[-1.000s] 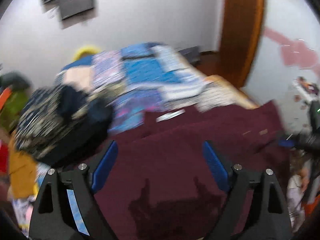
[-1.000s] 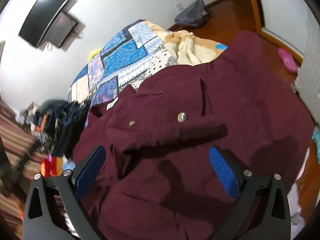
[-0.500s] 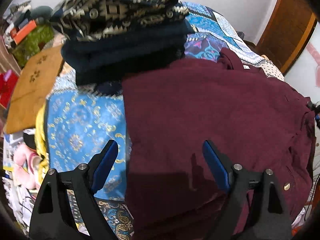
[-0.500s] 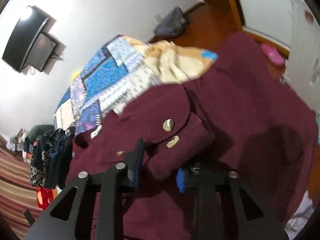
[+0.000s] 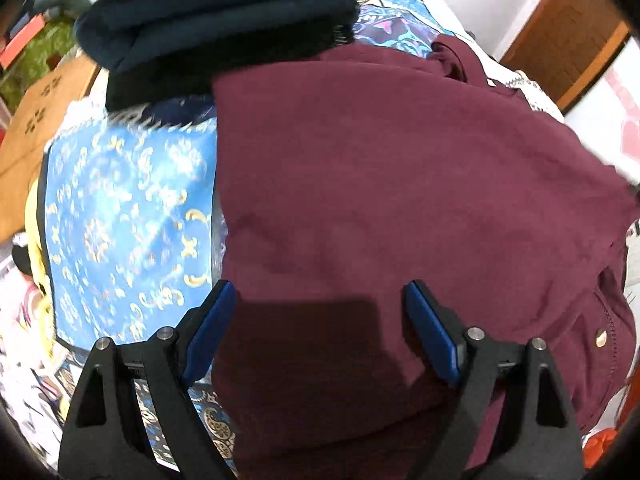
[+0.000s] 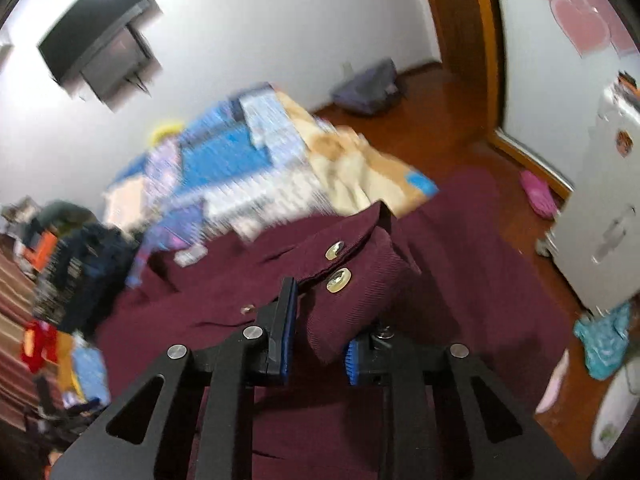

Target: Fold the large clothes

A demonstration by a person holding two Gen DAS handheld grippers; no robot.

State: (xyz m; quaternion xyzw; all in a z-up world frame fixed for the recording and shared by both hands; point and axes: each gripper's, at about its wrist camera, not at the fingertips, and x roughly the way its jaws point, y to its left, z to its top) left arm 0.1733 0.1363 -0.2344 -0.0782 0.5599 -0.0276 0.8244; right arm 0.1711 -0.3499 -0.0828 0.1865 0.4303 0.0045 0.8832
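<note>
Maroon jacket (image 5: 400, 184) spread on bed, unfolded; my right gripper (image 6: 316, 354) clamps its buttoned cuff, left gripper (image 5: 320, 332) released above.

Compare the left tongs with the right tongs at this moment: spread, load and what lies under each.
The left tongs stand wide open, while the right tongs have just closed to a narrow gap. The left tongs hold nothing, only hovering above the flat maroon garment; the right tongs pinch a bunched, buttoned fold of it. The left tongs sit near the garment's edge by the blue patterned bedspread; the right tongs sit over its buttons. Both have black arms with blue pads.
</note>
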